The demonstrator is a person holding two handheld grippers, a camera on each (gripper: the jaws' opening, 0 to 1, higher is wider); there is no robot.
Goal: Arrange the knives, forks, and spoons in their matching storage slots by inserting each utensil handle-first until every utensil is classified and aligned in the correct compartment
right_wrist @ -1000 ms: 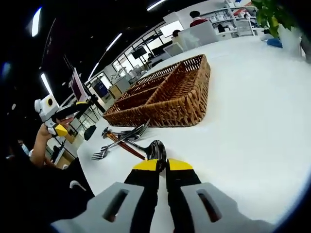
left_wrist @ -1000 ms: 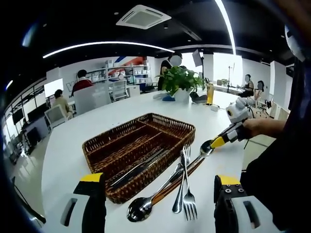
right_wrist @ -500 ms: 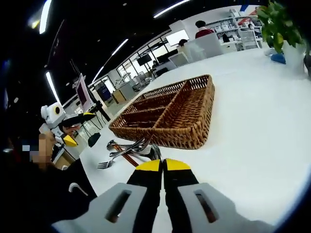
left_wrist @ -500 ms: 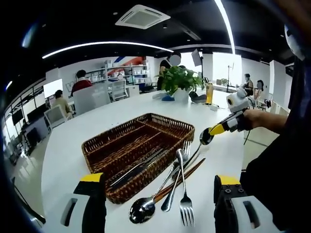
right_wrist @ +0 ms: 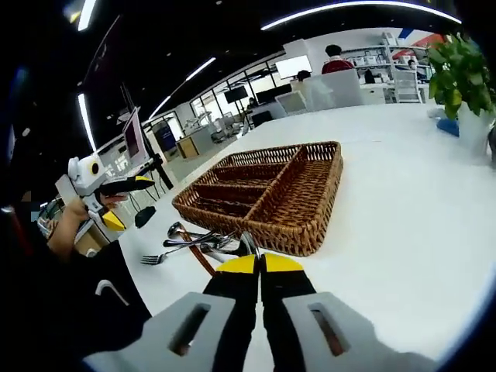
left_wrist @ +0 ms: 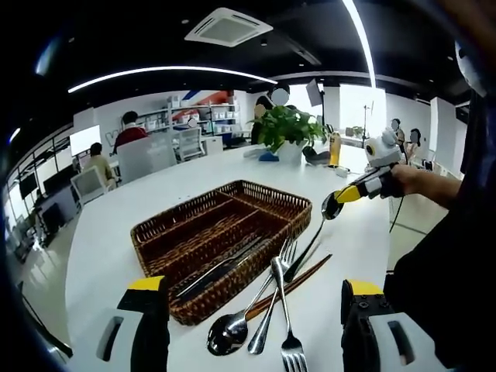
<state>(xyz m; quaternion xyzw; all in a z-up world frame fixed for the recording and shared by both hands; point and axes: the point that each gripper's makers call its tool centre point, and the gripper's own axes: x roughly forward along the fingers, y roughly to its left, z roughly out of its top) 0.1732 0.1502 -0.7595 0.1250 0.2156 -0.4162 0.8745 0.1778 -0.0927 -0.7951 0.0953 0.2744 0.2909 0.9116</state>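
Now the right gripper is clamped tight on a spoon, lifted near the wicker basket. The left gripper has its jaws wide apart. Forks lie on the white table just beside the basket.

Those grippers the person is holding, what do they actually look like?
Each gripper has two black jaws capped with yellow tips on pale grey bodies with slot-shaped cutouts: the left gripper and the right gripper match. The person wears a dark sleeve.

White table carries a wicker tray, loose cutlery beside it.
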